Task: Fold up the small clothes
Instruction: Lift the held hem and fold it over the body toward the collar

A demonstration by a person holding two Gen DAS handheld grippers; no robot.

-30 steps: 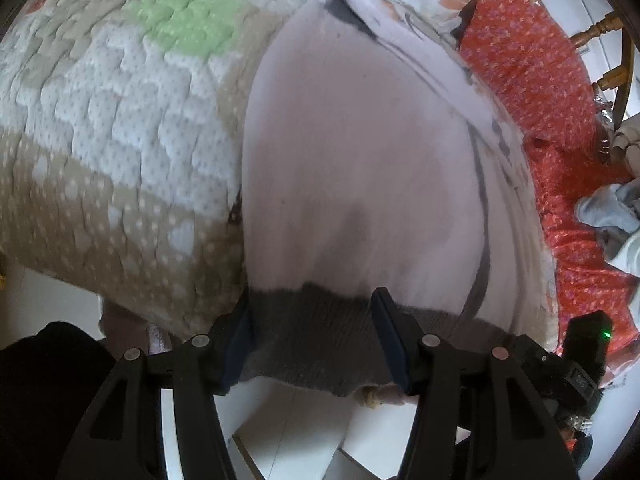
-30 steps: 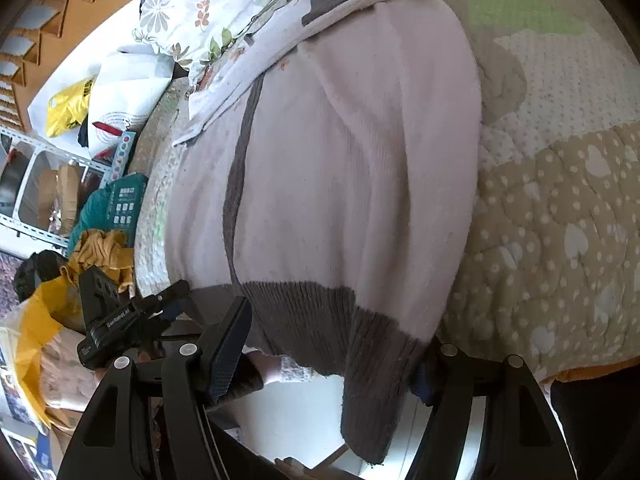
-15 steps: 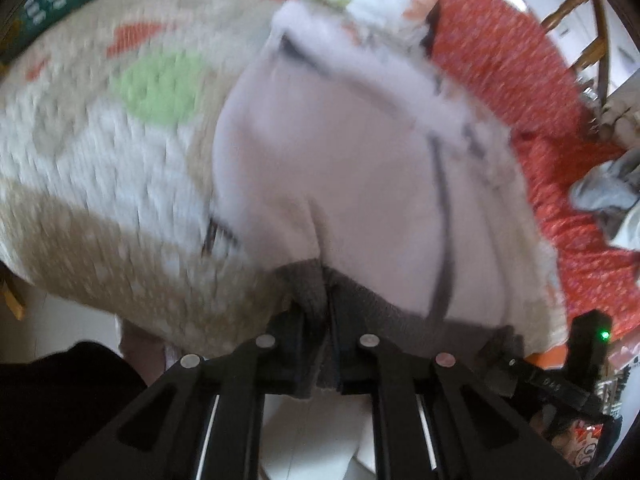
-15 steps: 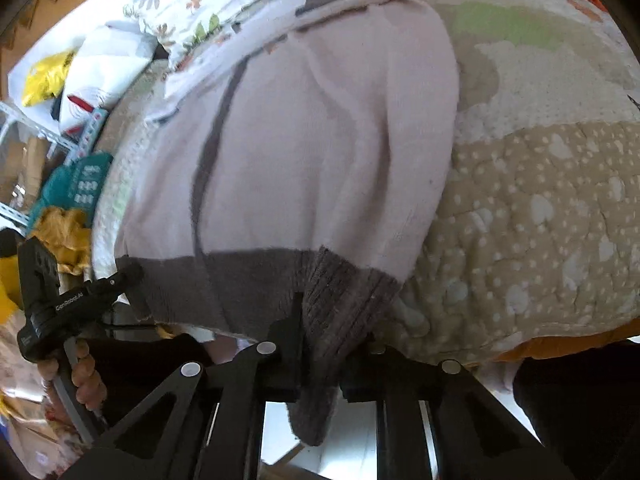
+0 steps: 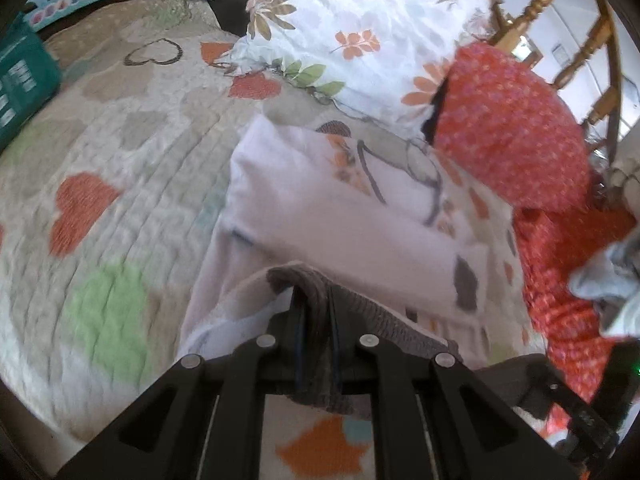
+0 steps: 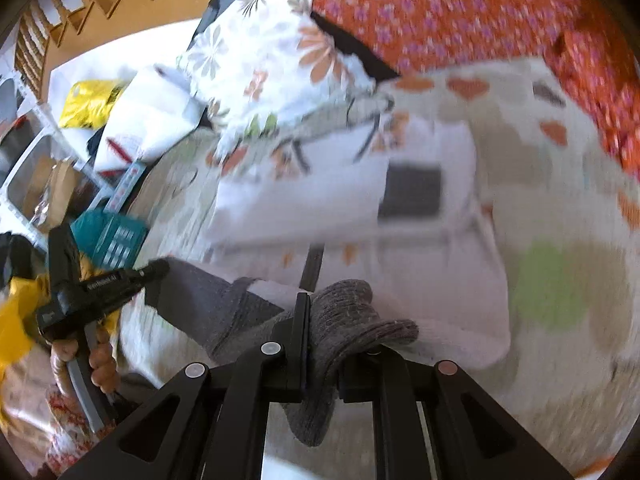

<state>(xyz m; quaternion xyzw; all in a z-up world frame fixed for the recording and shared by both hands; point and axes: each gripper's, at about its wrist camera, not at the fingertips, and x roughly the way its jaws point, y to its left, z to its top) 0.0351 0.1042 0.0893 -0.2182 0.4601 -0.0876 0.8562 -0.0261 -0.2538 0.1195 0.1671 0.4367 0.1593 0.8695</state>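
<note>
Left hand-held gripper (image 5: 316,312) and right hand-held gripper (image 6: 320,320) each pinch the sweater's (image 5: 340,224) grey hem (image 6: 344,316) above the quilted bed (image 5: 120,160).

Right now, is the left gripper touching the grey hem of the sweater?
Touching. In the left wrist view, the left gripper has its jaws shut on the grey hem of the sweater; the knit is pinched between them with no gap.

Between our jaws sits the sweater's (image 5: 340,236) coarse grey ribbed knit hem (image 6: 344,320); beyond them, soft pale knit, a matt quilted cotton bedspread (image 5: 120,208), glossy turned-wood chair spindles (image 5: 532,20).
</note>
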